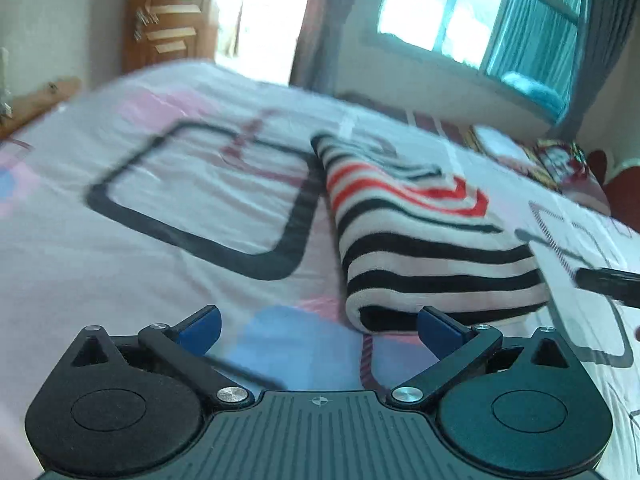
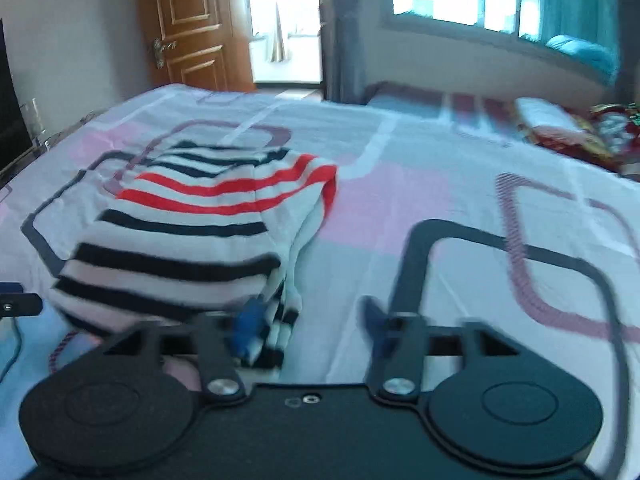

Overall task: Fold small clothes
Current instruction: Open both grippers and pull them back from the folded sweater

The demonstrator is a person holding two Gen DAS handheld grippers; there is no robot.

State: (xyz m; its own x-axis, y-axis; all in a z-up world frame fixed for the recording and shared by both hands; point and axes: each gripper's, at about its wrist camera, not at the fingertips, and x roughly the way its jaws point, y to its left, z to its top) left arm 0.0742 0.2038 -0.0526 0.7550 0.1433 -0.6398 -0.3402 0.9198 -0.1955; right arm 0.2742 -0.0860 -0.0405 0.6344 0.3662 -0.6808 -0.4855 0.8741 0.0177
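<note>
A folded striped garment (image 1: 416, 240), white with black and red stripes, lies on the patterned bed sheet (image 1: 120, 264). My left gripper (image 1: 318, 330) is open and empty, just short of the garment's near left corner. In the right wrist view the same garment (image 2: 192, 232) lies to the left. My right gripper (image 2: 310, 330) is open, its left blue pad (image 2: 248, 332) against the garment's near right corner. The right gripper's tip (image 1: 608, 280) shows at the right edge of the left wrist view.
The bed sheet (image 2: 460, 208) carries black, pink and purple rounded squares. A wooden door (image 2: 188, 24) and a bright doorway stand beyond the bed. A window with teal curtains (image 2: 568, 12) is at the right. Red-patterned bedding (image 2: 568, 132) lies at the far right.
</note>
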